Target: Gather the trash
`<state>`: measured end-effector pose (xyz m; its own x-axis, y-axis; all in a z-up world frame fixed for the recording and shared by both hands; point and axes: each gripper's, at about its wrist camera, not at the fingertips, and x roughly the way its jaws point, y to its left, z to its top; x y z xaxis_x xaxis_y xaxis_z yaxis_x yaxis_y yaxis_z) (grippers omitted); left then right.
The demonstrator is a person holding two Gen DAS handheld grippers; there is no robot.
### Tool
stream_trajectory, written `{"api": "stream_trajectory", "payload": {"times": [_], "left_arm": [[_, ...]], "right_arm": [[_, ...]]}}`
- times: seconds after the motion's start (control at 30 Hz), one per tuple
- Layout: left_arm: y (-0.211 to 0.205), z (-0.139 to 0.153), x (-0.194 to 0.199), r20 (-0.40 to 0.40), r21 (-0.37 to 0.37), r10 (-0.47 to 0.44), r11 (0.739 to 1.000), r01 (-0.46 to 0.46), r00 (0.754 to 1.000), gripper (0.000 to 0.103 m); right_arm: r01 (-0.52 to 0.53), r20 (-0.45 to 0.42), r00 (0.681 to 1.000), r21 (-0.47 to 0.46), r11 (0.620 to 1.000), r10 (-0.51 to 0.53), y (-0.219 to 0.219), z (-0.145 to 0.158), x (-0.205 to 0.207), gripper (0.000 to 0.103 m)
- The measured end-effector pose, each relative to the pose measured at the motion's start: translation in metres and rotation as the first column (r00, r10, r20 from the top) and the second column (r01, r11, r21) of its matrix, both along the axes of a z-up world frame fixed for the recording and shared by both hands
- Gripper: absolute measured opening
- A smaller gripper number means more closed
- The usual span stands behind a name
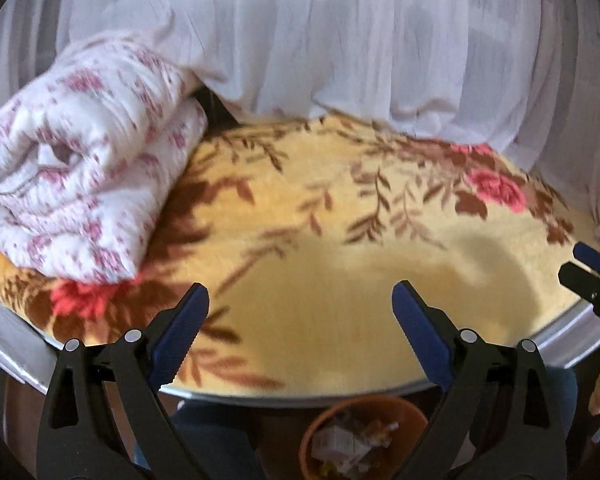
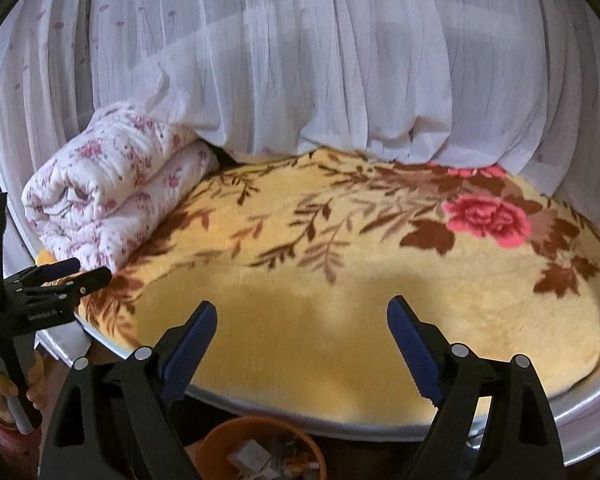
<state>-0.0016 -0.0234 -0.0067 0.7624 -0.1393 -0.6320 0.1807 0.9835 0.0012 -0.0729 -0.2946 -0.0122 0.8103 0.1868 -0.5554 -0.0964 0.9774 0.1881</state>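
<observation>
An orange bin [image 1: 364, 436] with crumpled paper and scraps inside stands on the floor below the bed's near edge; it also shows in the right wrist view [image 2: 260, 452]. My left gripper [image 1: 300, 300] is open and empty above the yellow flowered blanket [image 1: 340, 260]. My right gripper [image 2: 300, 316] is open and empty over the same blanket [image 2: 340, 280]. The left gripper shows at the left edge of the right wrist view [image 2: 80, 272], the right gripper at the right edge of the left wrist view [image 1: 588, 268]. No loose trash shows on the blanket.
A rolled white quilt with pink flowers [image 1: 84, 160] lies at the left of the bed [image 2: 112, 196]. White sheer curtains [image 2: 300, 60] hang behind. A metal bed rim [image 1: 20, 356] runs along the near edge.
</observation>
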Motion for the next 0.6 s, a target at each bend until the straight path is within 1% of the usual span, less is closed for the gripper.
{"api": "stream_trajectory", "payload": {"times": [0.13, 0.3, 0.6], "left_arm": [[0.0, 0.015, 0.0, 0.048, -0.013, 0.014, 1.0, -0.014, 0.999, 0.09], [-0.001, 0.026, -0.003, 0.087, -0.024, 0.02, 1.0, -0.018, 0.996, 0.09], [-0.003, 0.035, -0.005, 0.114, -0.033, 0.026, 0.999, -0.022, 0.993, 0.09]], "right_arm": [[0.01, 0.034, 0.999, -0.005, 1.0, -0.01, -0.002, 0.011, -0.001, 0.086], [0.017, 0.056, 0.998, -0.001, 1.0, -0.017, -0.003, 0.018, 0.0, 0.087], [0.022, 0.072, 0.997, -0.01, 1.0, -0.022, -0.005, 0.023, -0.001, 0.087]]}}
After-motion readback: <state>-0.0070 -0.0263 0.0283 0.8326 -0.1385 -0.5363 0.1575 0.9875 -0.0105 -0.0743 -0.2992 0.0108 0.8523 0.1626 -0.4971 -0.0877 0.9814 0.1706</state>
